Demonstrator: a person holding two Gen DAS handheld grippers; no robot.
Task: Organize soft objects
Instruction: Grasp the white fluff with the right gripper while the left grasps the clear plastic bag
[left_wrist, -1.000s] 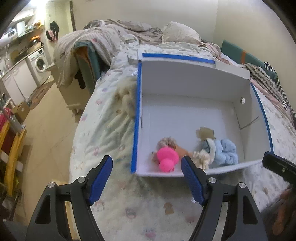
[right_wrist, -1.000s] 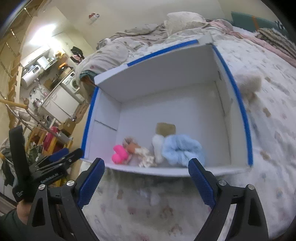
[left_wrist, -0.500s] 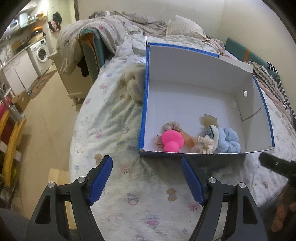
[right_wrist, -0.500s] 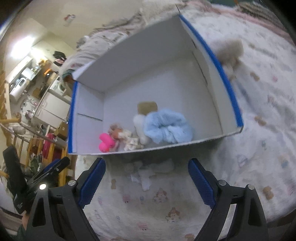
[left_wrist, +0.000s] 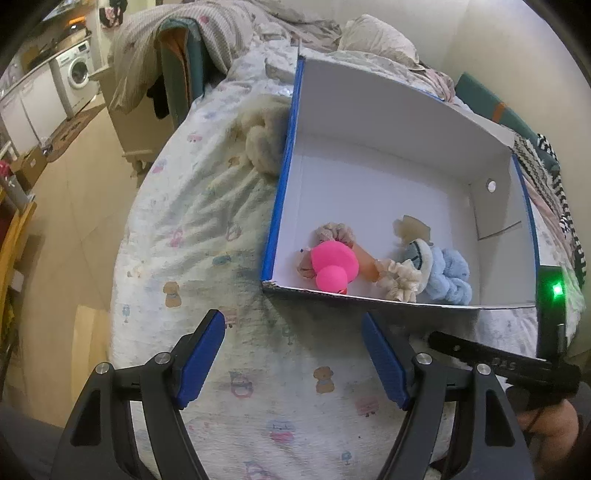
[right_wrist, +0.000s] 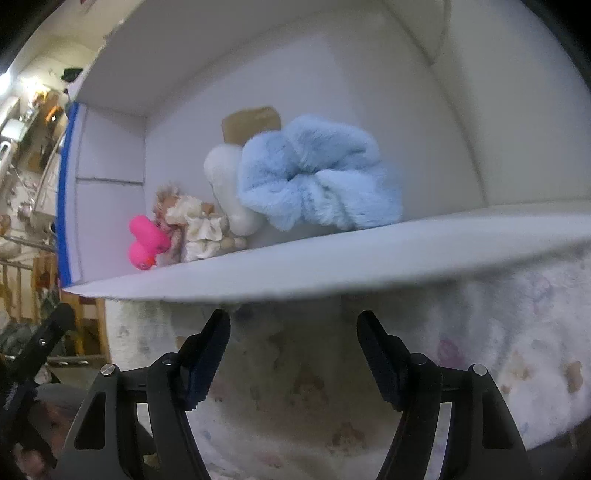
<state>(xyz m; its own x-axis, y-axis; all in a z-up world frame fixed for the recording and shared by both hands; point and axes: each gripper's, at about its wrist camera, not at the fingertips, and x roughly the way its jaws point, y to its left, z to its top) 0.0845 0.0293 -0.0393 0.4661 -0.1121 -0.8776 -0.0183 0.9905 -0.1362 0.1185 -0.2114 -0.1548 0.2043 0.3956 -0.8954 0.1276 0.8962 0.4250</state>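
Note:
A white box (left_wrist: 369, 173) with blue-taped edges lies on the bed. Along its near wall sit a pink toy (left_wrist: 332, 264), a cream scrunchie (left_wrist: 399, 280), a fluffy blue scrunchie (left_wrist: 448, 275) and a tan piece (left_wrist: 410, 229). A beige fluffy item (left_wrist: 264, 142) lies on the bed left of the box. My left gripper (left_wrist: 293, 354) is open and empty above the sheet, short of the box. My right gripper (right_wrist: 293, 350) is open and empty, close under the box's near wall (right_wrist: 332, 254). The blue scrunchie (right_wrist: 317, 173) and pink toy (right_wrist: 146, 240) also show there.
The bed (left_wrist: 192, 229) has a printed sheet; its left edge drops to the floor (left_wrist: 66, 206). A covered chair (left_wrist: 177, 66) stands beyond the bed, with a washing machine (left_wrist: 75, 75) at far left. Pillows and bedding (left_wrist: 373, 37) lie behind the box.
Both grippers have dropped lower. The right one has moved in close to the box's near wall, which now fills its view. The left view has shifted so the box sits further right.

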